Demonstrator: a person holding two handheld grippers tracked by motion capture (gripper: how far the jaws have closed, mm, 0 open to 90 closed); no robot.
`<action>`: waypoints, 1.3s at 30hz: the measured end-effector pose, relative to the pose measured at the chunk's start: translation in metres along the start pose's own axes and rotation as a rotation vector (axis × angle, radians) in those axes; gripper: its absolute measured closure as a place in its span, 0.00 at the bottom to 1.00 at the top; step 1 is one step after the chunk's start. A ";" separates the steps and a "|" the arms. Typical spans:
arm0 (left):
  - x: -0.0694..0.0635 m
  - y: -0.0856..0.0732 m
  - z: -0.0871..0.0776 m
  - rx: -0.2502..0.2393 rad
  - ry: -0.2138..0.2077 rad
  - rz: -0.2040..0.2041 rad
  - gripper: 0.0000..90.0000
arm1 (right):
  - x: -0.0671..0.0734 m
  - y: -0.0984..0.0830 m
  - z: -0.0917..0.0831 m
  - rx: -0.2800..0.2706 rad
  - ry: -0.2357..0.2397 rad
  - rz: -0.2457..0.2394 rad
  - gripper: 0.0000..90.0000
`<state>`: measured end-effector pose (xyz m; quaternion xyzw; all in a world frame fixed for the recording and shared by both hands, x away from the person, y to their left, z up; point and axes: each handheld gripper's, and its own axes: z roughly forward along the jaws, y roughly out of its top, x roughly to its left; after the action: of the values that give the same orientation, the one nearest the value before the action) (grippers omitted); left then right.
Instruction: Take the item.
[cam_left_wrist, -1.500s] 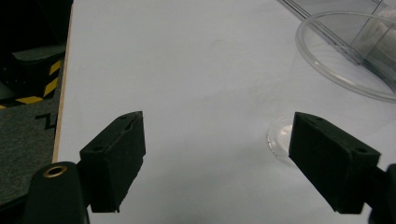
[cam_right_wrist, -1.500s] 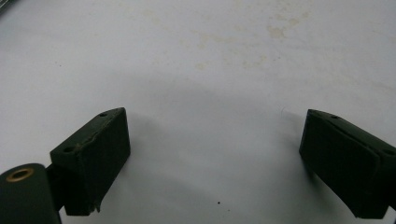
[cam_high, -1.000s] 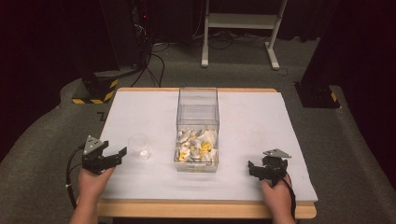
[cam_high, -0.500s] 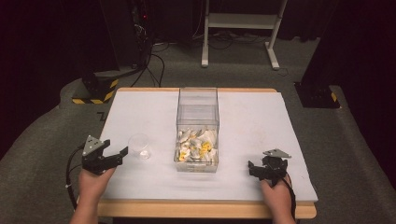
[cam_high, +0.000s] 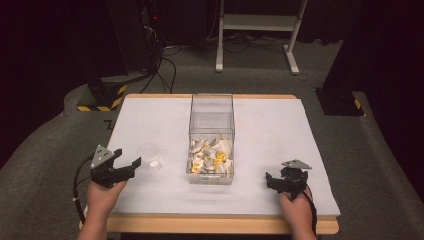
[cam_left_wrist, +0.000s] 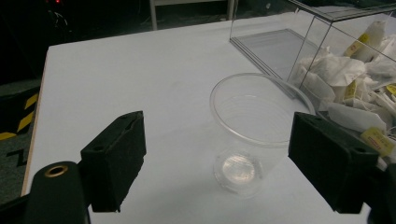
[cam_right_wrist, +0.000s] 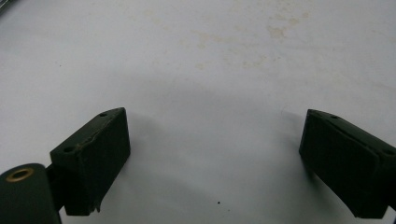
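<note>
A clear plastic cup (cam_high: 150, 156) (cam_left_wrist: 254, 130) stands upright and empty on the white table (cam_high: 270, 130), left of a clear box (cam_high: 211, 137) (cam_left_wrist: 336, 51) whose near end holds several white and yellow sachets (cam_high: 210, 157) (cam_left_wrist: 355, 88). My left gripper (cam_high: 126, 161) (cam_left_wrist: 224, 172) is open just short of the cup, its jaws wide apart with the cup ahead between them, not touching. At the table's near right my right gripper (cam_high: 274, 181) (cam_right_wrist: 212, 163) is open over bare tabletop, with nothing between its jaws.
The far half of the box is empty. Beyond the table's far edge are a white stand (cam_high: 257, 30), cables and black equipment on a grey floor. The table's front edge (cam_high: 210, 222) runs close to both hands.
My left gripper has crept slightly toward the cup. The right gripper, cup and box have not moved.
</note>
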<state>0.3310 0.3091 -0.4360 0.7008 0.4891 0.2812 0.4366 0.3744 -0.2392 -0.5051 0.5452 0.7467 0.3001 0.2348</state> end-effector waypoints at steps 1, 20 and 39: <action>-0.001 0.000 0.000 -0.002 -0.002 0.002 0.22 | 0.000 0.000 0.000 0.000 0.000 0.000 0.09; -0.021 0.007 0.002 -0.024 -0.068 0.022 0.22 | 0.000 0.000 0.000 0.000 0.000 0.000 0.09; -0.046 0.012 0.010 -0.031 -0.152 0.046 0.22 | 0.000 0.000 0.000 0.001 0.001 0.001 0.09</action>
<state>0.3271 0.2610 -0.4287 0.7245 0.4338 0.2447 0.4765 0.3744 -0.2392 -0.5051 0.5456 0.7465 0.3005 0.2339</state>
